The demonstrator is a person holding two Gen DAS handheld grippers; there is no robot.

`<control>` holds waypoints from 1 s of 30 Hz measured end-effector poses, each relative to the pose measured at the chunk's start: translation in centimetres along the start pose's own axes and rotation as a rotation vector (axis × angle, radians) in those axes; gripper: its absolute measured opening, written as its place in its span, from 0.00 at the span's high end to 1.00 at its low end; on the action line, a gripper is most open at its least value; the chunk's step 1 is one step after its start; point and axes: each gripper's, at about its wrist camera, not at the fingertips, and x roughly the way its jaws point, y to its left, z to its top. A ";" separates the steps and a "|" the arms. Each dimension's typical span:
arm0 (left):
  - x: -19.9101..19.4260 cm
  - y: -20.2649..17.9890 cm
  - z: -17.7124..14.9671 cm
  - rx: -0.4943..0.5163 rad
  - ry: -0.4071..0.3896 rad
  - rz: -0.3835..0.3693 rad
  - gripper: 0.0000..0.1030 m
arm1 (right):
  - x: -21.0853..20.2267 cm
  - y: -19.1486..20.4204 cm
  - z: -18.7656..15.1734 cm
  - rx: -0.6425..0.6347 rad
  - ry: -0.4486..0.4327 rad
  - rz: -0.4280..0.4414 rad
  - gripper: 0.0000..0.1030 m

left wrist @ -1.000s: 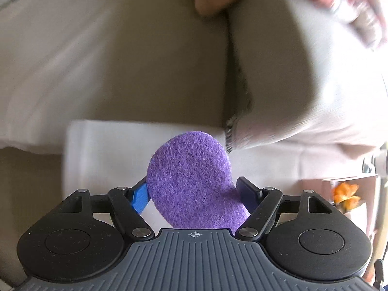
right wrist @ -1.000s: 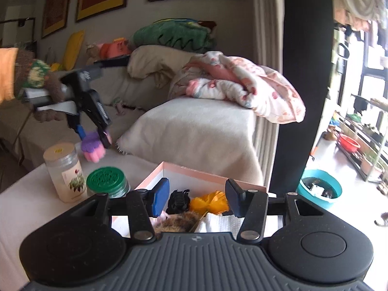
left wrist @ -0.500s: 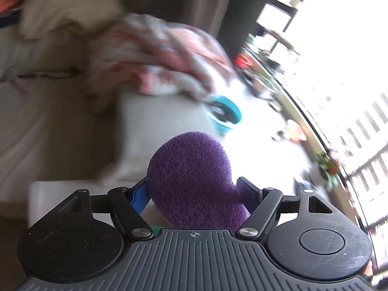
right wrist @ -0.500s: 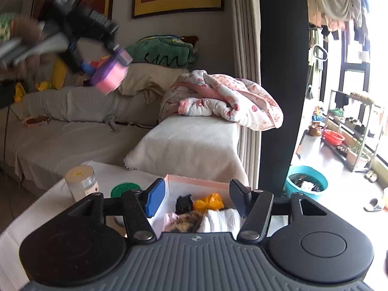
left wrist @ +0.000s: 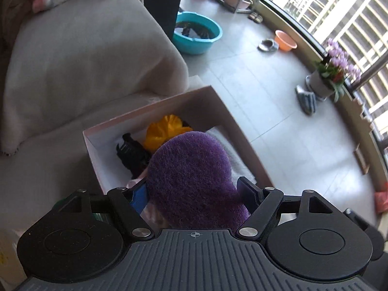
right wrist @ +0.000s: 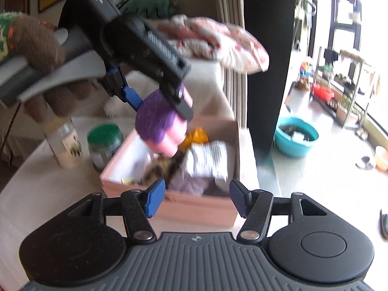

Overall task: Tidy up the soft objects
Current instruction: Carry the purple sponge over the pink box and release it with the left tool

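A table (right wrist: pixel 36 201) draped in a white cloth carried the things. Just beyond the right gripper's fingertips (right wrist: pixel 155 197) sat an open pink box (right wrist: pixel 194 206), its near wall almost against them. Left of the fingers and farther off stood two jars, close together beside the box's left wall: a green-lidded jar (right wrist: pixel 104 143) nearest the box, and a clear labelled jar (right wrist: pixel 64 143) just beyond it to the left.

Left wrist view looks steeply down, close above the box (left wrist: pixel 245 131); right looks obliquely (both share it).
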 end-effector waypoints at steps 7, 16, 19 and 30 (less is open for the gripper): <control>-1.2 0.5 -1.2 -0.044 -0.098 -0.119 0.22 | 2.0 -0.2 -1.0 0.038 0.058 0.016 0.42; 1.1 2.6 -3.5 -0.094 -0.176 -0.059 0.22 | 2.4 -0.2 -2.0 0.055 0.088 0.008 0.42; 0.6 1.3 -4.8 0.070 -0.300 0.072 0.22 | 2.7 -0.1 -2.5 0.051 0.101 0.012 0.42; 2.0 -2.2 -8.6 0.354 -0.468 0.302 0.21 | 4.3 1.2 -3.5 0.018 0.130 0.036 0.42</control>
